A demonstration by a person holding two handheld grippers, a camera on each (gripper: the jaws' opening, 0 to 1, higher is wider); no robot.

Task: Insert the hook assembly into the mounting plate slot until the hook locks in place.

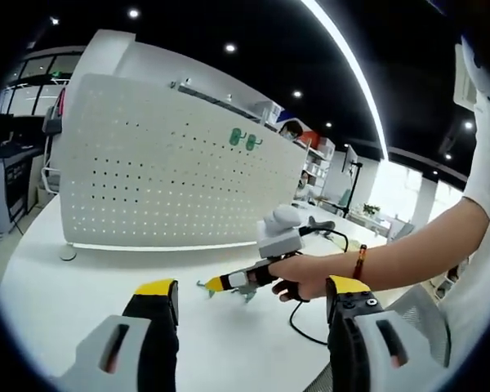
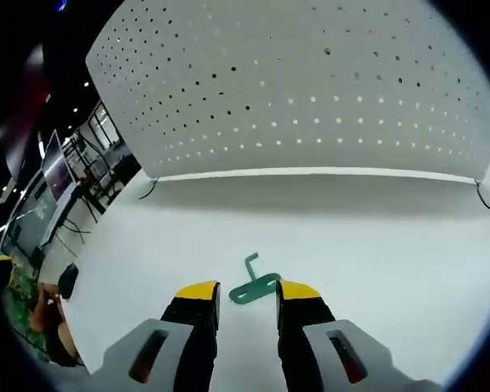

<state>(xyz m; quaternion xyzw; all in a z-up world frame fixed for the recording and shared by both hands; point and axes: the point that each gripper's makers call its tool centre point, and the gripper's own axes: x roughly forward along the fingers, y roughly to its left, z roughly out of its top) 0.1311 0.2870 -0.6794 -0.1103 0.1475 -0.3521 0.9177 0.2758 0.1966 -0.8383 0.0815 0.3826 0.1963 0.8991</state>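
Note:
A white pegboard mounting plate point(image 1: 163, 171) point(image 2: 310, 90) stands upright on the white table. Two green hooks point(image 1: 245, 139) hang high on it in the left gripper view. Another green hook point(image 2: 253, 287) point(image 1: 204, 286) lies on the table in front of the board. My right gripper point(image 2: 248, 292) point(image 1: 229, 283) has its yellow-tipped jaws on either side of this hook. The right jaw touches the hook and a small gap shows at the left jaw. My left gripper point(image 1: 253, 292) hangs back over the table, wide open with nothing between its jaws.
A person's hand and forearm point(image 1: 376, 261) hold the right gripper, and a black cable point(image 1: 310, 322) trails from it across the table. Shelves and desks point(image 1: 327, 175) stand behind the board. A monitor and cluttered bench point(image 2: 57, 188) are off the table's left side.

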